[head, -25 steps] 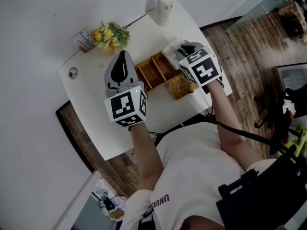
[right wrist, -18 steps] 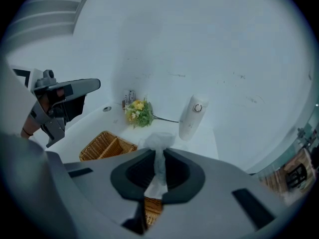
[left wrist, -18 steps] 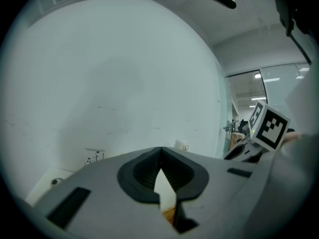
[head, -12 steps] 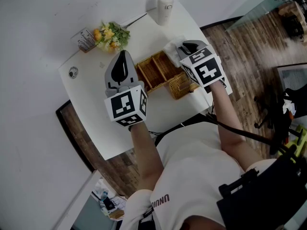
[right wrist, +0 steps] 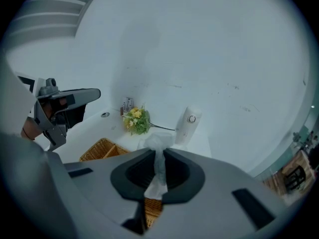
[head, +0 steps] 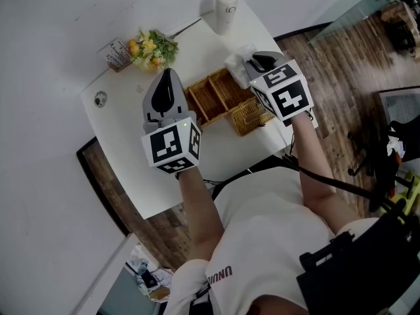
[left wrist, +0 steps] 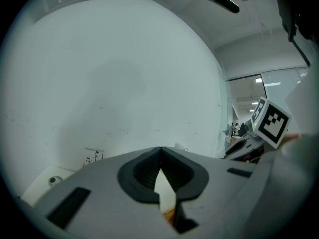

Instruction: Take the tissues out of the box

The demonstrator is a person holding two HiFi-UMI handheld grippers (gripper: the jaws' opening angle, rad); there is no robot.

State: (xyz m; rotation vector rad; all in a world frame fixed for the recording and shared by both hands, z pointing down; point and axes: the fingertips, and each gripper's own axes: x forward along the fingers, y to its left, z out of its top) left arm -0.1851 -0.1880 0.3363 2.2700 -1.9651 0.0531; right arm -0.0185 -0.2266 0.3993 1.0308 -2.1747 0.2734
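Lifted slightly higher than a second ago, the right tool (head: 257,62) pinches a white tissue (right wrist: 157,146) between its jaws, above the right end of the wicker basket (head: 209,101) on the white table (head: 128,133). The left tool (left wrist: 160,151), jaws pressed together on nothing, hovers beside the basket, near a flower bunch (head: 152,48).

Lower end of tissue (right wrist: 156,142) hidden by right hand-held gripper (right wrist: 158,155), wicker basket (head: 211,98) partly covered, card (head: 117,55) print too small to read
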